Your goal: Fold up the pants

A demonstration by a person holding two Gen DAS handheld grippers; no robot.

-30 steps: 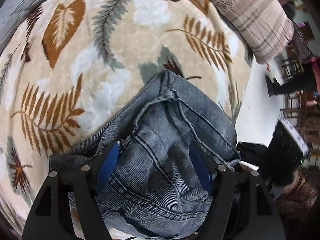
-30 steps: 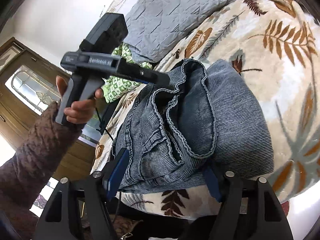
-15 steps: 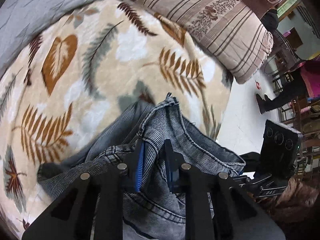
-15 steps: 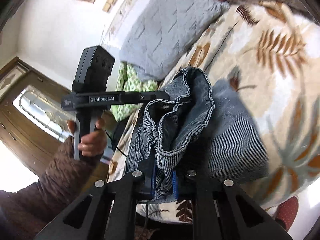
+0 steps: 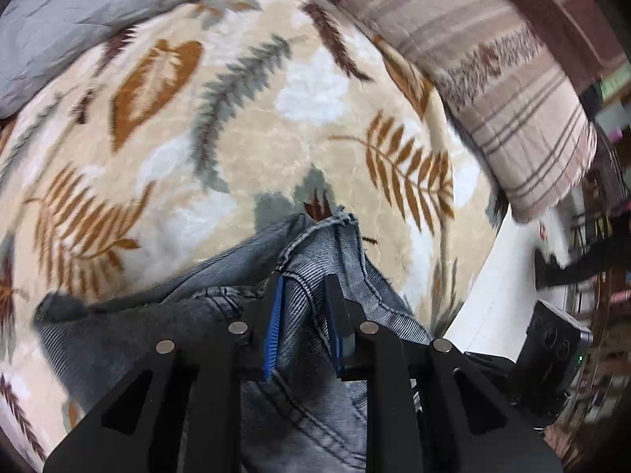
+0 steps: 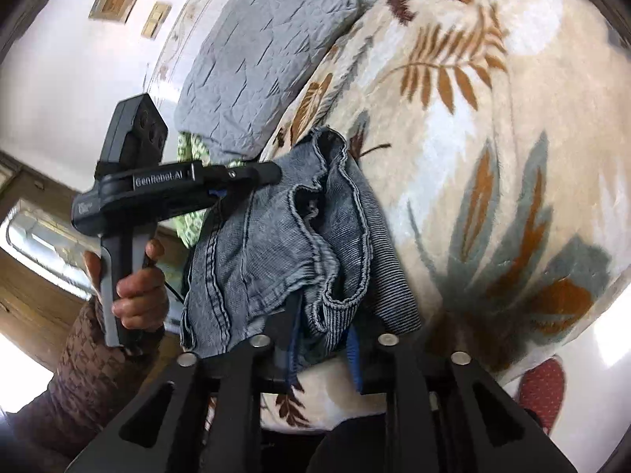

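Crumpled grey-blue jeans (image 5: 307, 268) lie on a leaf-patterned blanket (image 5: 276, 138) near the bed's edge. My left gripper (image 5: 303, 307) points steeply down and is shut on a raised fold of denim beside a seam. From the right wrist view, that left gripper (image 6: 276, 173) pinches the far side of the jeans (image 6: 276, 244), held by a hand (image 6: 138, 291) in a brown sleeve. My right gripper (image 6: 323, 339) is at the near side. Its jaws are opening, with a bunched hem still between the blue pads (image 6: 353, 351).
A grey quilted pillow (image 6: 256, 59) lies at the bed's far end, with green patterned cloth (image 6: 189, 149) beside it. A striped pillow (image 5: 493, 59) rests along the bed's right side. White floor (image 5: 504, 276) shows past the blanket's edge.
Both grippers stood open over the jeans, then closed on folds of denim. The left stays clamped and has lifted slightly. The right has moved in and its jaws have since parted again.
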